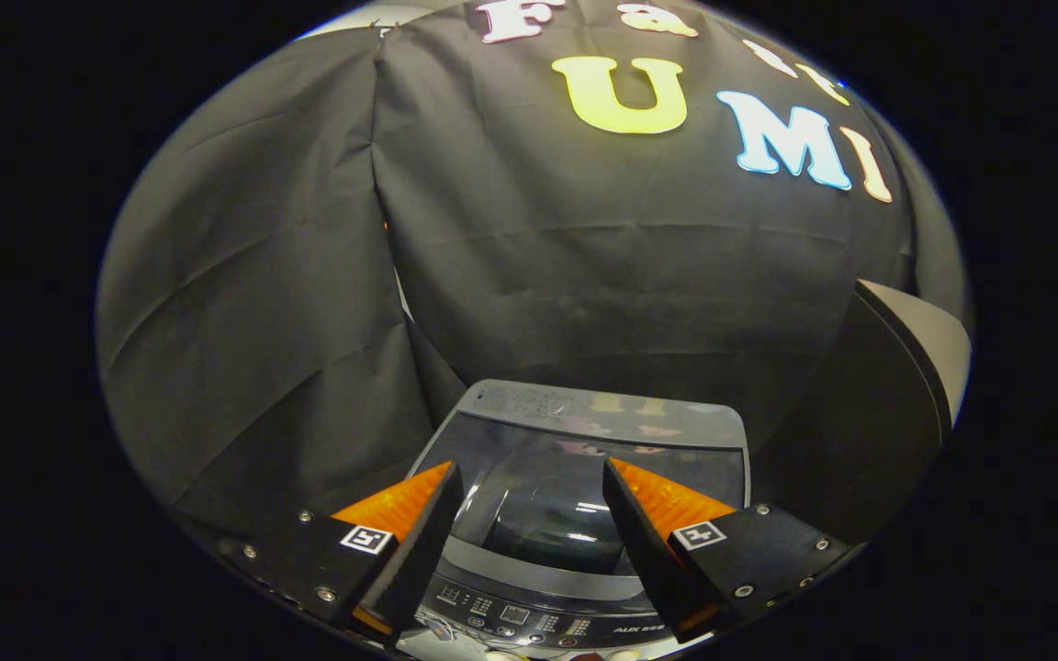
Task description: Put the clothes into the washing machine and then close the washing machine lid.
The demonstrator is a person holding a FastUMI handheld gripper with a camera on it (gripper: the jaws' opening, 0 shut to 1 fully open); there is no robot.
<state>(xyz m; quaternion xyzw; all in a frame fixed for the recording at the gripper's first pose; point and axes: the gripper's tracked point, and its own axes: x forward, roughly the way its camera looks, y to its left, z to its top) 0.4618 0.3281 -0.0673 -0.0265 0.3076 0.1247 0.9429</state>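
glossy lid (584, 459), matt cloth wall (584, 275)

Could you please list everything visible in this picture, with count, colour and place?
Grey top-loading washing machine: one, grey, just ahead of and below the tongs.
Dark glass lid: one, tinted, lying shut on the machine, seen between the fingers.
Control panel: one, dark grey with small buttons, along the machine's near edge.
Black cloth wall: one, black, behind the machine.
Dark angled panel: one, beside the machine.
Tongs: one, open, holding nothing, above the lid.
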